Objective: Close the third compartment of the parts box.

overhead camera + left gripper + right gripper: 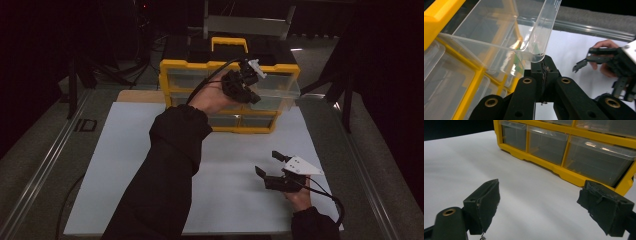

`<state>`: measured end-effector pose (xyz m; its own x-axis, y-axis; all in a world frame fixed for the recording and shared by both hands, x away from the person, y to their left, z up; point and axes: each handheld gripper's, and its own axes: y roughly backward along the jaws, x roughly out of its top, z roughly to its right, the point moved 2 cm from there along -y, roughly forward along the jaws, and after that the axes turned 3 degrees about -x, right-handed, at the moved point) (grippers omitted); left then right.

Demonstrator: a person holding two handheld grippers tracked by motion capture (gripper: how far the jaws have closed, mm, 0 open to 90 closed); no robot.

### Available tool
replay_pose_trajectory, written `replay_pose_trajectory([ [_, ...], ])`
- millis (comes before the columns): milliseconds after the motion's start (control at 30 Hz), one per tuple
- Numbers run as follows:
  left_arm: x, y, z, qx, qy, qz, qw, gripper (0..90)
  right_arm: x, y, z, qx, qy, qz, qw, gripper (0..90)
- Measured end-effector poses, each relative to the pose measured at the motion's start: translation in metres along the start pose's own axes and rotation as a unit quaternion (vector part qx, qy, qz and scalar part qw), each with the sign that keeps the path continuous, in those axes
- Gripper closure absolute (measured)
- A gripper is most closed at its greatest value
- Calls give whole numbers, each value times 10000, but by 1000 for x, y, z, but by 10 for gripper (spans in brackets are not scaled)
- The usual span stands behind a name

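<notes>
Forearm and sleeve cross the lower middle of the high view, carrying the left gripper up to the yellow drawer cabinet at the far edge of the white mat; its tips sit at the front of a clear drawer in the upper row, which stands pulled out a little beyond its neighbours. Nearer the person, the right gripper hovers low over the mat, well apart from the cabinet, its jaws spread and holding nothing. Left gripper view: the two black jaws are pressed together just under the curled front lip of the clear drawer; whether that lip is pinched between them or they merely touch it from below cannot be told. The yellow frame runs along the left, and the other hand with its gripper waits farther off over the mat. Right gripper view: the spread pads frame bare mat, with the cabinet's bottom row of closed drawers beyond. Judged step: sliding the upper drawer. To do it well, the draw should run straight along the drawer's rails, level and slow, with the grip kept at the lip's middle; the free gripper could steady the cabinet frame should it start to creep.
</notes>
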<state>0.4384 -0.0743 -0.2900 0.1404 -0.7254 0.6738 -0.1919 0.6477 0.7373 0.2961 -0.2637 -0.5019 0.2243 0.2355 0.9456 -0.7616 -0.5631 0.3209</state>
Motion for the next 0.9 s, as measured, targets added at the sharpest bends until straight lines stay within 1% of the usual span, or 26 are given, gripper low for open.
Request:
replay_pose_trajectory([
  [200,2,-2,-1,-24,-42,-34,10000,900,0,-1,0,7,-8,6,10000,150],
  [333,2,-2,-3,-17,-32,-22,10000,900,0,-1,1,12,-18,0,10000,150],
  [500,1,-3,-5,-64,35,18,10000,900,0,-2,1,2,-35,-8,10000,152],
  [700,2,-7,-7,-17,84,18,10000,900,0,-2,1,6,-30,-8,10000,152],
  [900,3,-11,-9,-28,162,4,9999,900,-1,-1,2,-10,-32,-3,10000,152],
])
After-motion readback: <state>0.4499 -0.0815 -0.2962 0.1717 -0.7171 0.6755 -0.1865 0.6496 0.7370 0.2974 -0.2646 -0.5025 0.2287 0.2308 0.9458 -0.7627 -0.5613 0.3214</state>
